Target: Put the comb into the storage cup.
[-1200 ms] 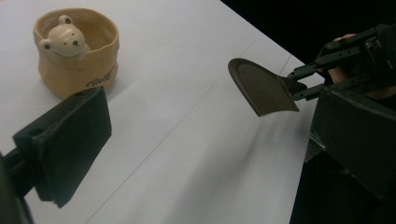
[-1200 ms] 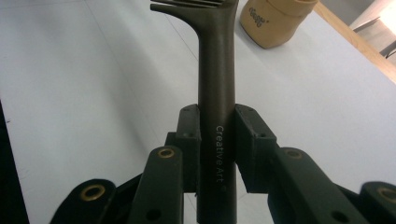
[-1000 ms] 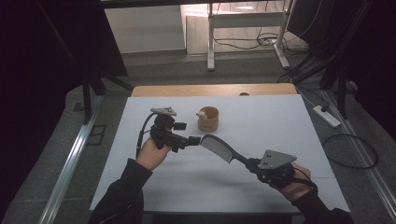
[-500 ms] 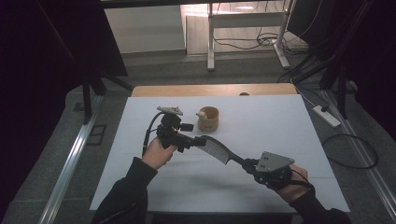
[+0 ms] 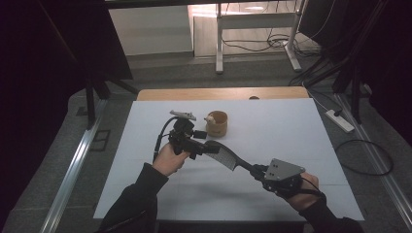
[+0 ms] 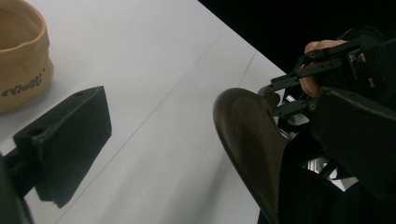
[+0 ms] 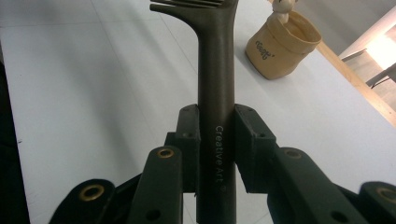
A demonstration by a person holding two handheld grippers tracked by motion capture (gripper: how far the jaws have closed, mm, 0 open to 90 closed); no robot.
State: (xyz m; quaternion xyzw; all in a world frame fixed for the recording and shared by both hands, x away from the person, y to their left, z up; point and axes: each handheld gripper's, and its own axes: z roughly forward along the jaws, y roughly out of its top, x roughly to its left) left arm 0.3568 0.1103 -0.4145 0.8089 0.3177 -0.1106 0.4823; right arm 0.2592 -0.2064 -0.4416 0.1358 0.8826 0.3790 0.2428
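Covering a wooden table (image 5: pixel 160 93), white sheet (image 5: pixel 282 126) — right gripper (image 5: pixel 257 171) clamps brush (image 5: pixel 224 154) — left gripper (image 5: pixel 208 147) gapes.

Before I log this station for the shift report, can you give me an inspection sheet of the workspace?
Surface: white table, bare apart from the bag.
Job's things: dark slotted spatula, handle clamped in the right tool; tan fabric bag standing upright, something pale in it.
Clutter: nothing seen.
Grippers: left tool open, its jaws either side of the spatula blade.
Cables: black cable trailing from the left tool; loose cables on the floor at right.
Surroundings: power strip, desk legs, dark panels.
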